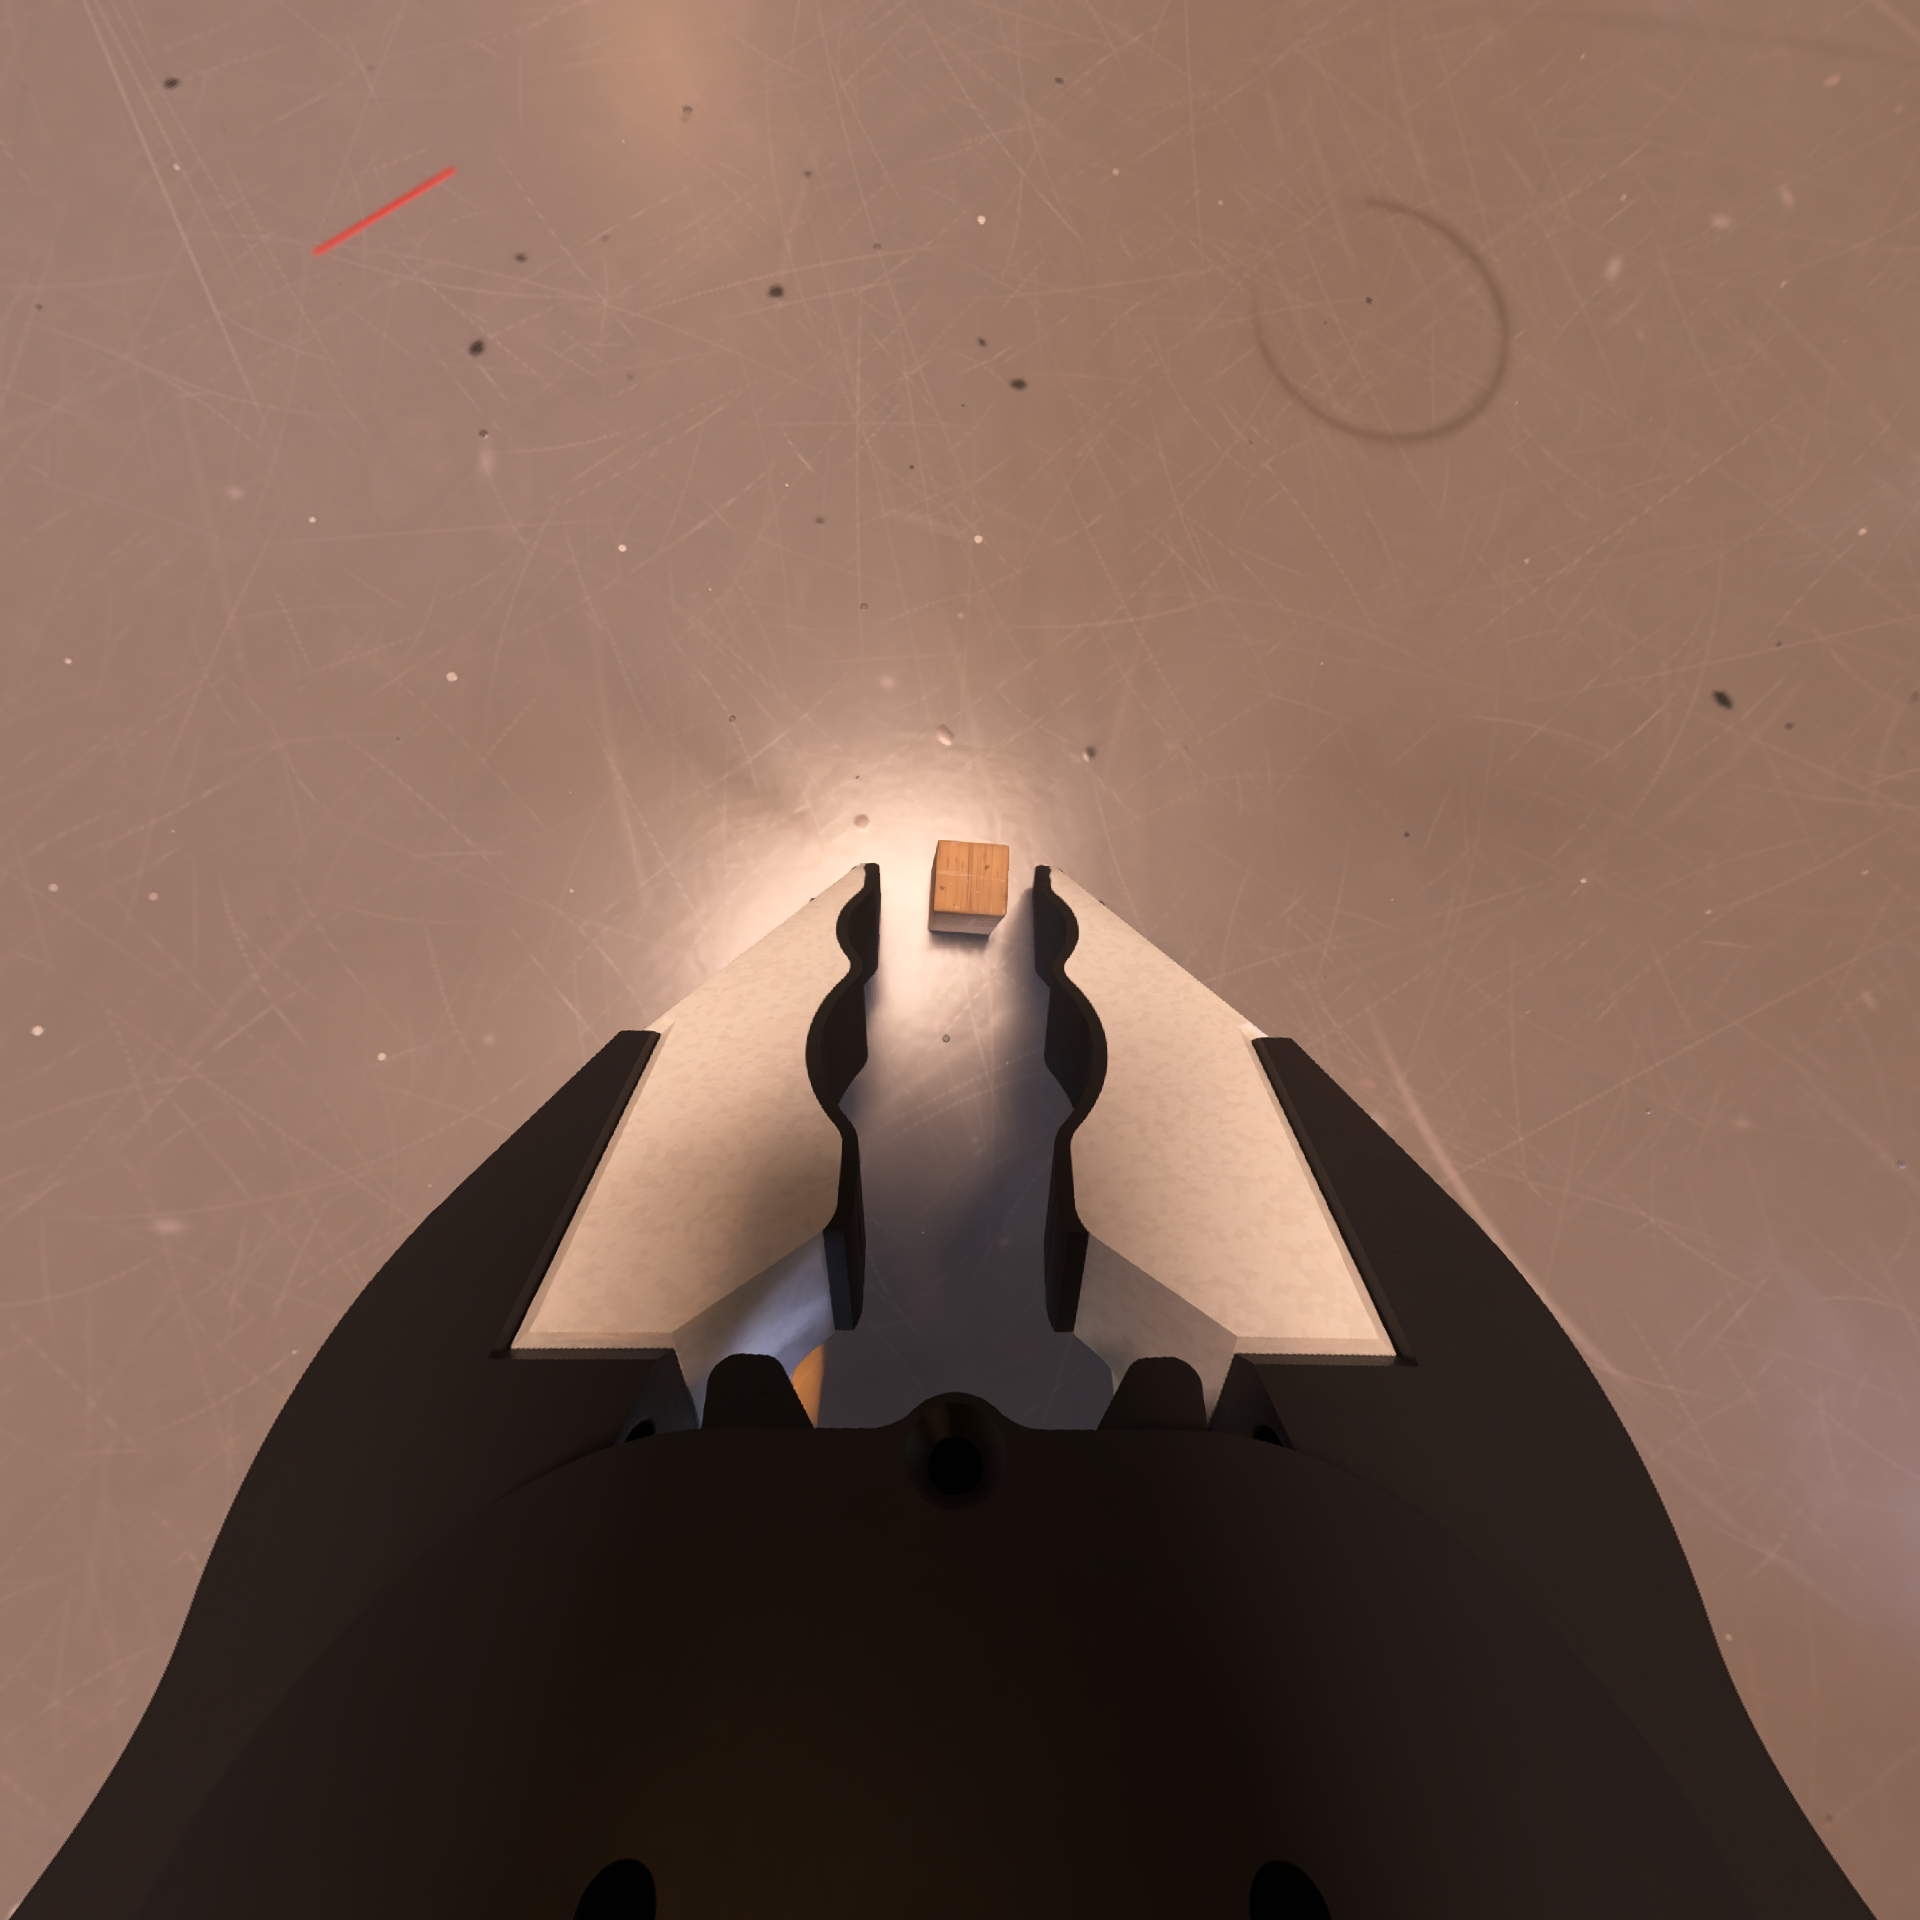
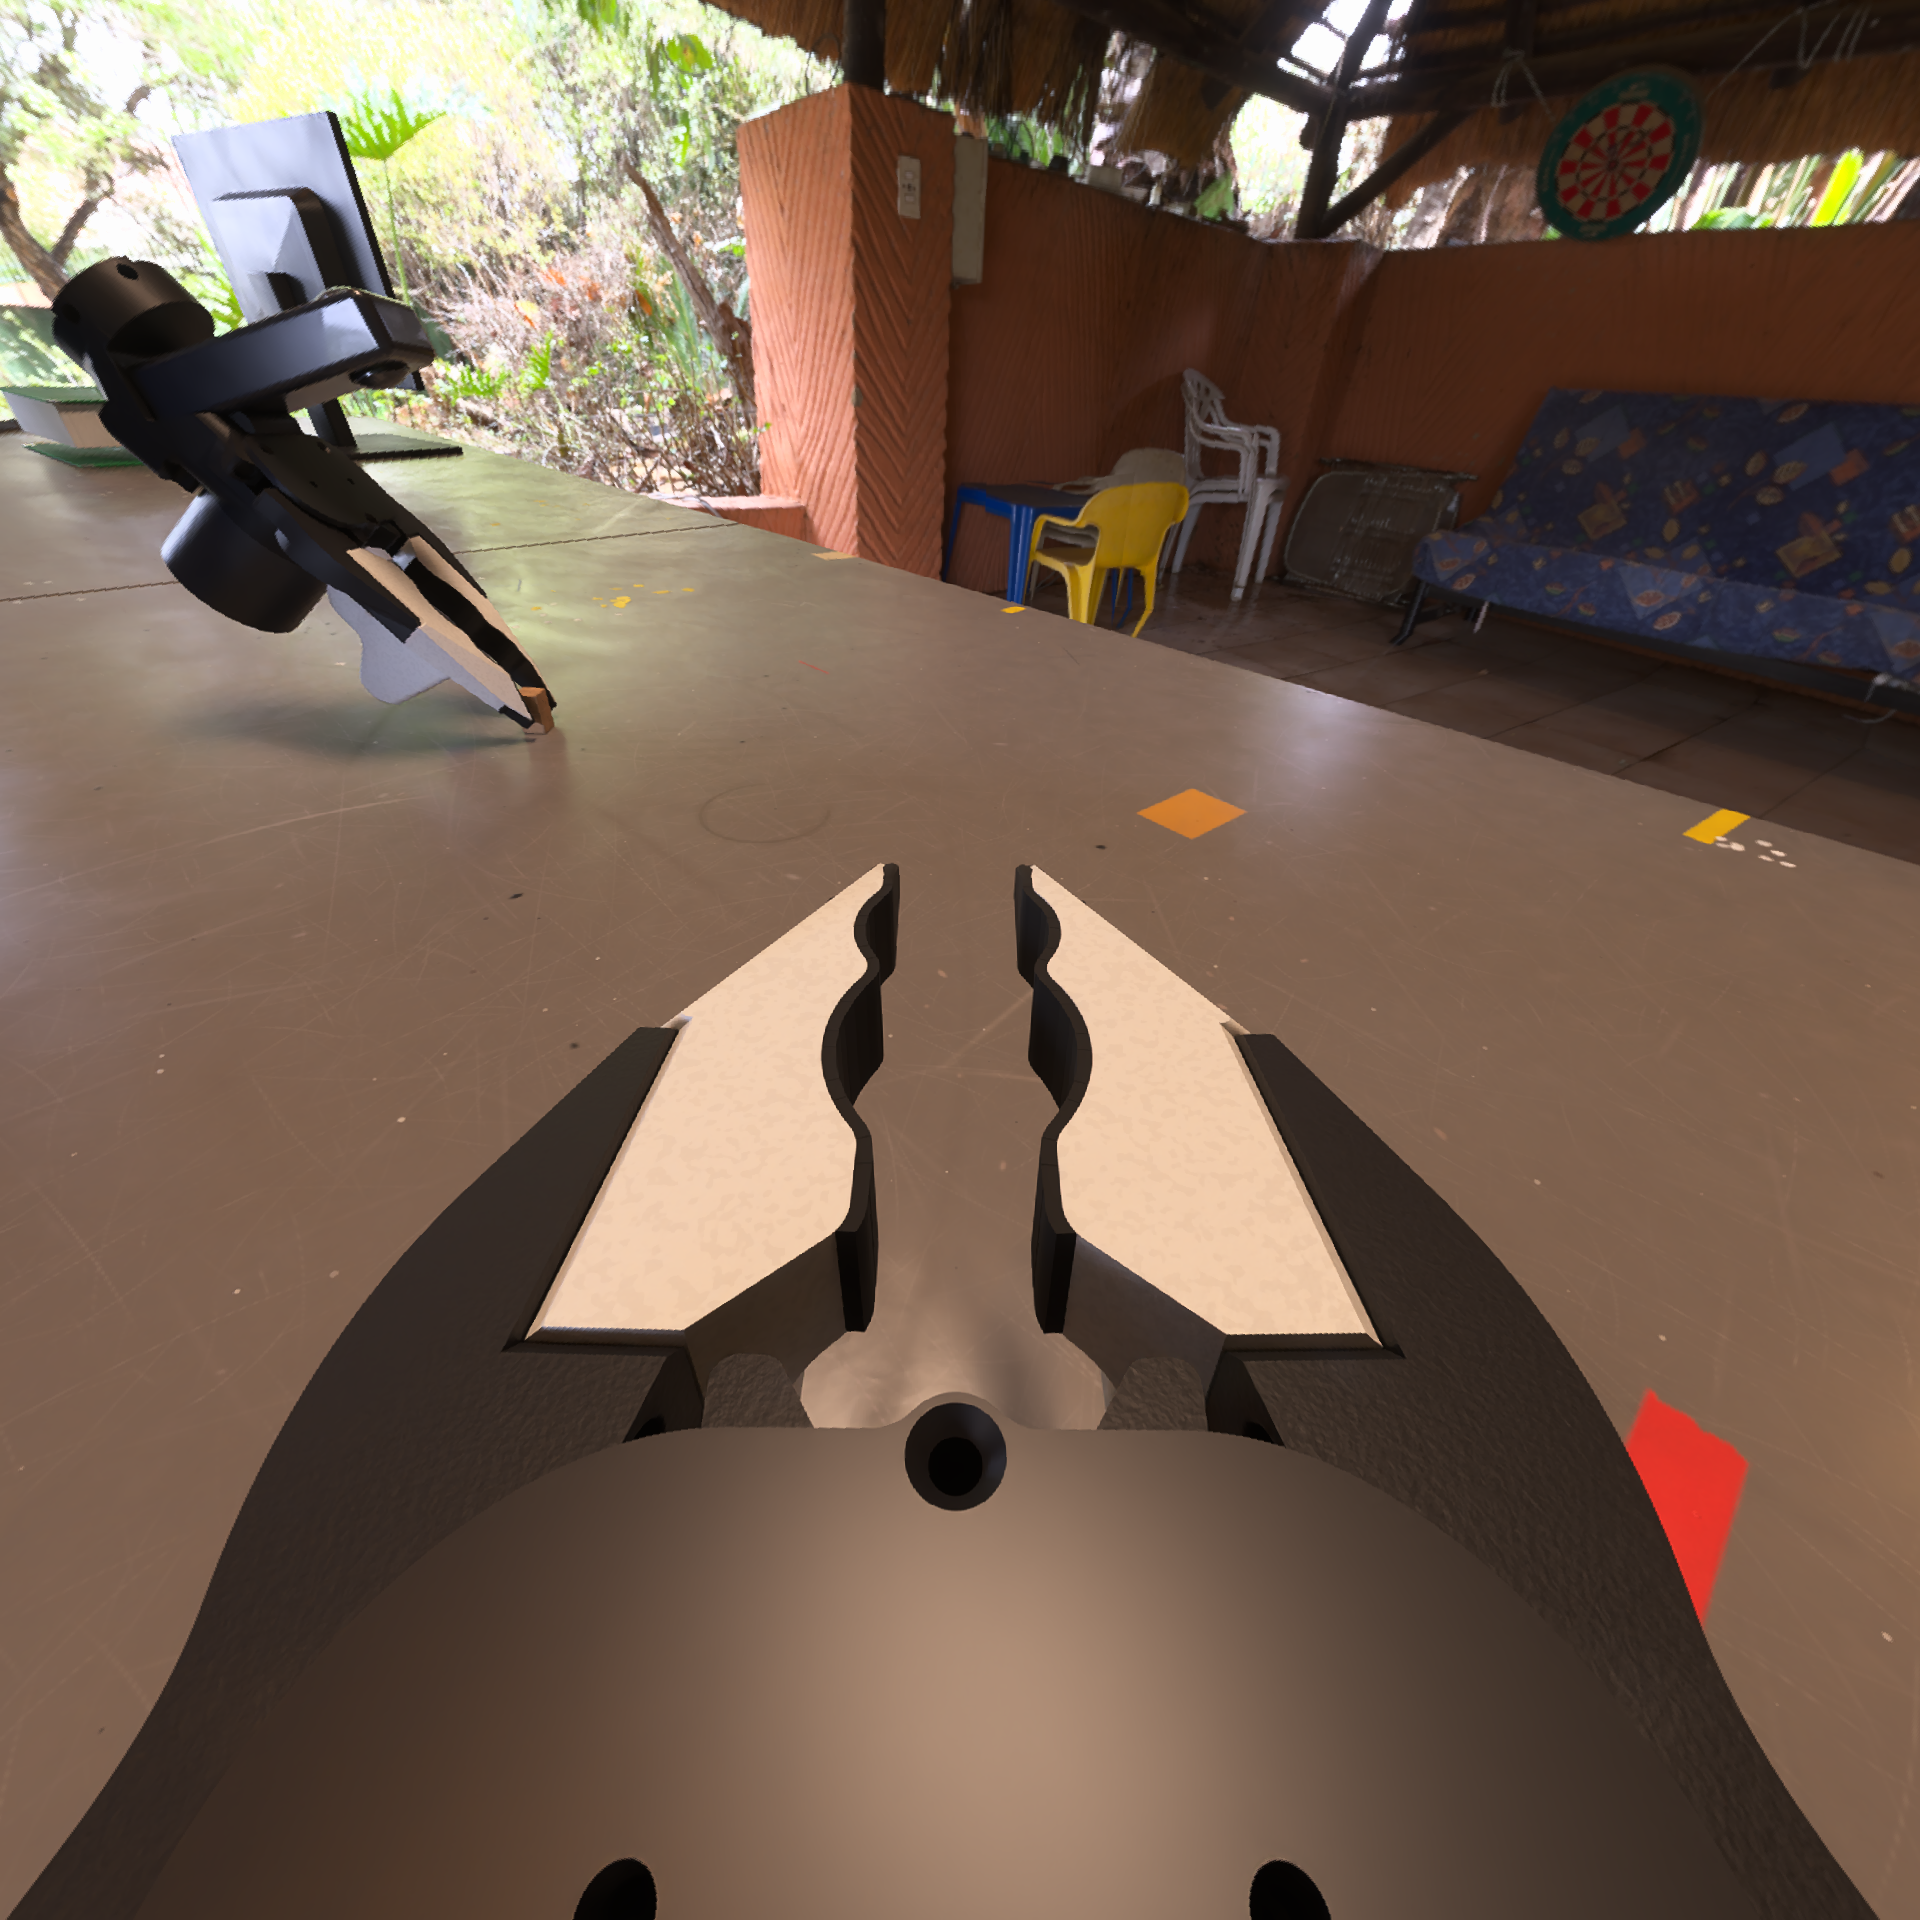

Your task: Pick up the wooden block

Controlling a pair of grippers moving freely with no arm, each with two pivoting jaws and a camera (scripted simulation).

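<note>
A small wooden block (image 1: 968, 886) lies on the scratched brown table, right between the tips of my left gripper (image 1: 956, 871). The jaws are open, with a gap on each side of the block. In the right wrist view the left gripper (image 2: 525, 707) tilts steeply down at the far left, its tips at the table around the block (image 2: 539, 709). My right gripper (image 2: 956, 871) is open and empty, hovering low over the table, well away from the block.
A dark ring mark (image 1: 1382, 320) and a thin red line (image 1: 384, 211) mark the table. Orange (image 2: 1191, 811), yellow (image 2: 1714, 826) and red (image 2: 1688, 1496) patches lie on it. A monitor (image 2: 281, 229) stands far left. The table edge runs along the right, chairs (image 2: 1117, 545) beyond.
</note>
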